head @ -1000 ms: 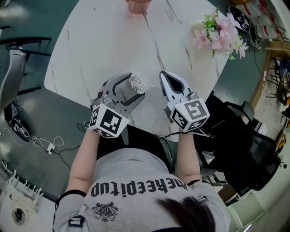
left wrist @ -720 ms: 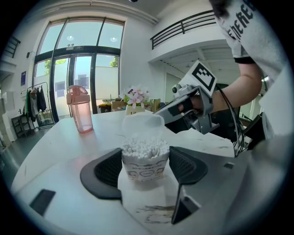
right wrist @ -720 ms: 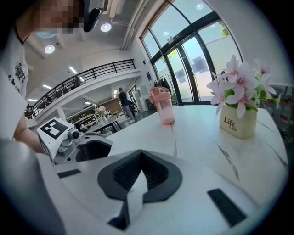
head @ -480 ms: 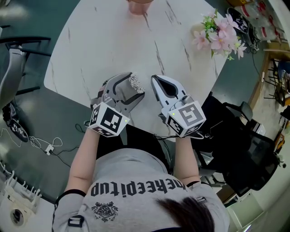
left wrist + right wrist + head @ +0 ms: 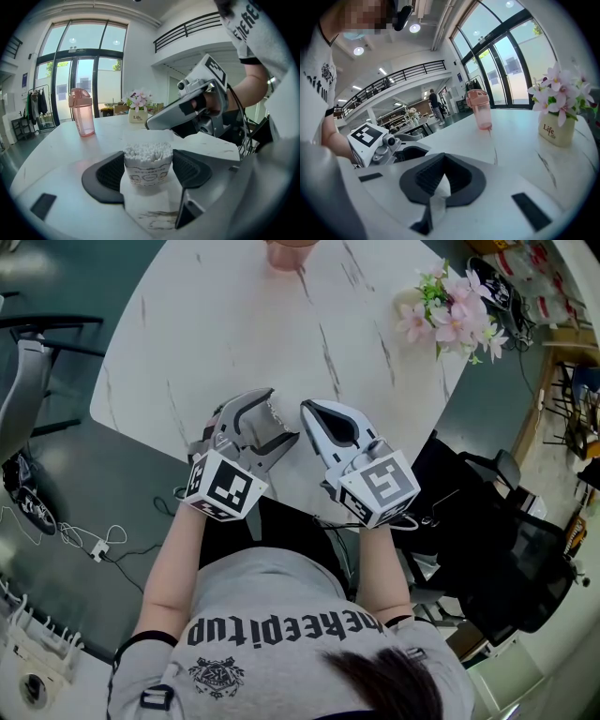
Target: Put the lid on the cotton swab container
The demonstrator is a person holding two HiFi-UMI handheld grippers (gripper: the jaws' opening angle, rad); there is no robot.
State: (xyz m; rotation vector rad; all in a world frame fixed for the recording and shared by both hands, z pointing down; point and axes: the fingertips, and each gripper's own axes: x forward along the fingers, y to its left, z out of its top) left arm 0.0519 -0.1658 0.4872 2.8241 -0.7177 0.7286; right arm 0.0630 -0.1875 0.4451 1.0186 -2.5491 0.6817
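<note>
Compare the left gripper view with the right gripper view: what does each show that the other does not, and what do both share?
Only the left gripper view: the cotton swab container, uncovered, gripped between the pads of the left claw.

Only the right gripper view: the inner pads of the right claw, closed tip to tip, with no lid that I can make out between them.

Both: the pink bottle, the flower pot and the white marble table. Each view also catches the other gripper from outside.

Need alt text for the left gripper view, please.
The left tongs grip a lidless cotton swab container full of swabs; the right tongs hover close behind it. A pink bottle stands on the white table farther back.
</note>
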